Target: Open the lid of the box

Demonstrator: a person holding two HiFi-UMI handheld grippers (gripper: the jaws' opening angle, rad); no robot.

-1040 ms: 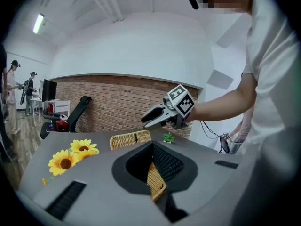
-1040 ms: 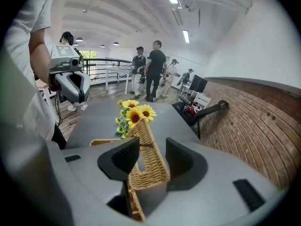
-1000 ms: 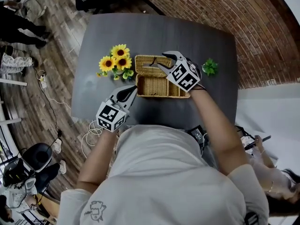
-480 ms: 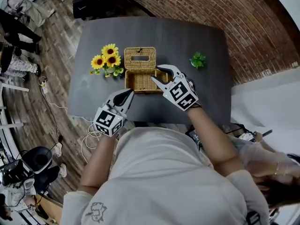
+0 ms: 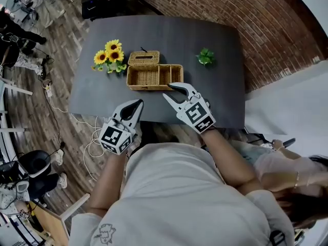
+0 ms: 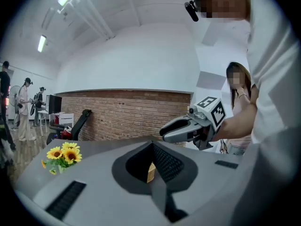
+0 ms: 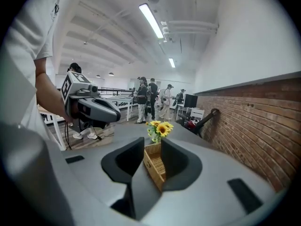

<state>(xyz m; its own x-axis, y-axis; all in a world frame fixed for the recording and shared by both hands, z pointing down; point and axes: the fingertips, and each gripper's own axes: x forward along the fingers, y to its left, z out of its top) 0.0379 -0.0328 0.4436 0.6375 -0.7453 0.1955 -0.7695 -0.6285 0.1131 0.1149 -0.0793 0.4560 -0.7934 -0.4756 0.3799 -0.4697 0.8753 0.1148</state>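
Observation:
The wicker box stands mid-table with its lid swung back behind it, so the two compartments show. My right gripper hovers just in front of the box's right end, apart from it. Its jaws have just been closing, still stand apart and hold nothing. In the right gripper view the box shows through the gap of that gripper. My left gripper hangs over the table's near edge, its fingertips together and empty. Only a sliver of box shows past it in the left gripper view.
A bunch of sunflowers stands left of the box, and a small green plant to its right. The dark table ends near a brick wall. White cables lie on the floor, and people stand at far left.
Both grippers have drawn back from the box towards the table's near edge. The right jaws have narrowed. The lid stays open.

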